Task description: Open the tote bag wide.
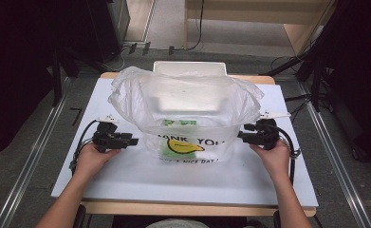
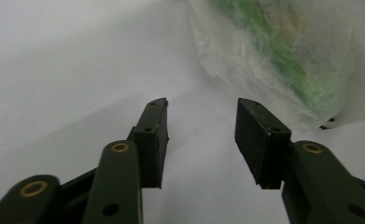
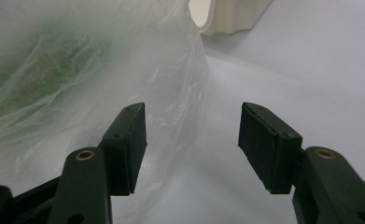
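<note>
Jaws apart on both grippers; plastic bag (image 1: 185, 102) seemingly unheld.

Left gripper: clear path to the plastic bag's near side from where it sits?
Probably yes. The left gripper stands open with bare white table between it and the plastic bag; nothing lies in that gap.

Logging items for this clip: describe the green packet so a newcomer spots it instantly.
On the white table, between both hands, stands a translucent plastic bag printed with a yellow smile. The green packet lies inside, above the lettering: the sole green thing there.
</note>
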Action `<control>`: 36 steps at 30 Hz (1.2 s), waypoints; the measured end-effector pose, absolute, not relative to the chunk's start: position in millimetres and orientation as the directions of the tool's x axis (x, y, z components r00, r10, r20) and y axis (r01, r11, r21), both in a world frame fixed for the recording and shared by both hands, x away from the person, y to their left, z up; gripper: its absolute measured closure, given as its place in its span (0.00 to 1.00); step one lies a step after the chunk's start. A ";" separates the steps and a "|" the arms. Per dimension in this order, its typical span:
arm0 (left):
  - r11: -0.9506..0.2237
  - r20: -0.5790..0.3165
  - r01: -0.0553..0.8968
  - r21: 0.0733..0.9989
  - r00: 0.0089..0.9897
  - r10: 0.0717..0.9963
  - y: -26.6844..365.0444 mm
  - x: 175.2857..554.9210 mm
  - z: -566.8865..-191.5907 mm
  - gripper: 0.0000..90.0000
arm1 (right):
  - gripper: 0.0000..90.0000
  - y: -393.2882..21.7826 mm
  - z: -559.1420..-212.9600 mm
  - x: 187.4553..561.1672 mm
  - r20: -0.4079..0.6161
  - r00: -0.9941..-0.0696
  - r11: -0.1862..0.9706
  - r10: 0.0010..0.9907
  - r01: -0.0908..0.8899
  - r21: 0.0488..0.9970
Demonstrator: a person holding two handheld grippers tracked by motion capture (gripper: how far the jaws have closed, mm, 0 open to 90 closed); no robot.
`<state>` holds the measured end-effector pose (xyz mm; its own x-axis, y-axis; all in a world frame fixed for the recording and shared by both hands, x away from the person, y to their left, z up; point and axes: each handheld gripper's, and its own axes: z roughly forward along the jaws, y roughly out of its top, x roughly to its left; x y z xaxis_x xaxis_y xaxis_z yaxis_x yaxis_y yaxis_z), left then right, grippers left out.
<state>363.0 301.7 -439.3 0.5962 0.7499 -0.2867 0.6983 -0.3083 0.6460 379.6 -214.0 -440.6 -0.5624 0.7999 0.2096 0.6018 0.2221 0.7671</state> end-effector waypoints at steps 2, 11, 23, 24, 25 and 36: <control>-0.286 -0.331 0.709 0.644 0.595 0.732 304.1 366.3 -434.2 0.65 | 0.48 -217.2 -433.8 379.2 0.210 -0.555 0.208 0.805 0.595 0.776; -0.264 -0.323 0.678 0.686 0.608 0.725 309.1 385.5 -381.1 0.85 | 0.53 -228.3 -388.0 381.5 0.218 -0.594 0.199 0.774 0.555 0.808; -0.328 -0.255 0.603 0.727 0.681 0.687 301.2 408.8 -315.5 0.82 | 0.59 -239.4 -315.7 400.3 0.176 -0.648 0.221 0.741 0.483 0.848; -0.317 -0.269 0.611 0.725 0.675 0.687 303.3 412.5 -310.9 0.82 | 0.59 -238.6 -308.9 401.4 0.168 -0.651 0.225 0.740 0.475 0.851; -0.308 -0.280 0.612 0.728 0.676 0.682 305.4 415.8 -306.1 0.83 | 0.60 -238.1 -302.1 402.6 0.159 -0.654 0.230 0.740 0.468 0.853; -0.336 -0.202 0.558 0.759 0.692 0.693 308.4 432.0 -241.3 0.87 | 0.72 -224.0 -236.2 414.5 0.122 -0.684 0.245 0.720 0.414 0.877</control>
